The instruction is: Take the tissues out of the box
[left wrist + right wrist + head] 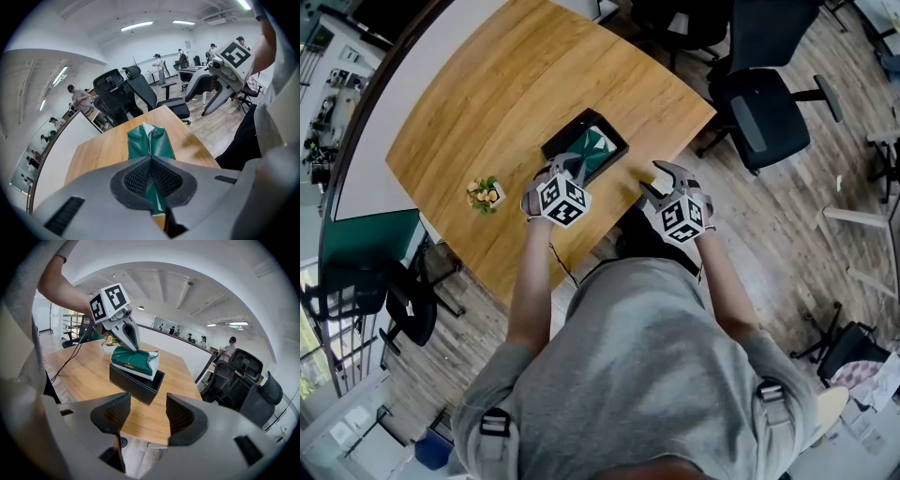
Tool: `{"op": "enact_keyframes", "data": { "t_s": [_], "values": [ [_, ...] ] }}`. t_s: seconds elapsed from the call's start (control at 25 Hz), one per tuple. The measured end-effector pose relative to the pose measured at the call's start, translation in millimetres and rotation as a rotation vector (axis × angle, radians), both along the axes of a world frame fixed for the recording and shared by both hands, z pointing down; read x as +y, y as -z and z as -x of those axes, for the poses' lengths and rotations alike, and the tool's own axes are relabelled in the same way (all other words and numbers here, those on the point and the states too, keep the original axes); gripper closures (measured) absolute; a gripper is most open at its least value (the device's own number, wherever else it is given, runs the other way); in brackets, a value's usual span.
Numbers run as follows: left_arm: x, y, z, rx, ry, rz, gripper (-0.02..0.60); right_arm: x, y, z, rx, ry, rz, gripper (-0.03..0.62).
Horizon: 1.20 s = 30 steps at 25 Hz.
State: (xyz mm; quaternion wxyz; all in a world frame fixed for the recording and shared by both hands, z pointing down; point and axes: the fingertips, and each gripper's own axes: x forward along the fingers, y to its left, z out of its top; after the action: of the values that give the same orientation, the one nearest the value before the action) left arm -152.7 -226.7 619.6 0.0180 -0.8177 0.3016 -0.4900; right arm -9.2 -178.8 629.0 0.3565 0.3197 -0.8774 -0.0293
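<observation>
Head view: near the table's (478, 103) front edge, the left gripper (570, 169) grips the green tissue pack (602, 150) over the black box (562, 134).

Left gripper view: jaws clamped on the pack's near end, its long axis running straight away.

Right gripper view: the right gripper (147, 416) gapes wide, empty. The pack tilts out of the box — dead ahead.
</observation>
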Motion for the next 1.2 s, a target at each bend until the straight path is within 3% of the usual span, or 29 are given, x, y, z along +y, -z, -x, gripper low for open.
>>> {"op": "enact_keyframes", "data": {
  "t_s": [0.48,1.2],
  "values": [
    [26,26,-2,-0.001,-0.005,-0.060,0.560,23,7,-8,-0.007,-0.012,-0.022,0.347],
    [105,44,-9,-0.009,-0.001,-0.094,0.560,76,7,-10,-0.030,0.004,-0.029,0.350]
  ]
}}
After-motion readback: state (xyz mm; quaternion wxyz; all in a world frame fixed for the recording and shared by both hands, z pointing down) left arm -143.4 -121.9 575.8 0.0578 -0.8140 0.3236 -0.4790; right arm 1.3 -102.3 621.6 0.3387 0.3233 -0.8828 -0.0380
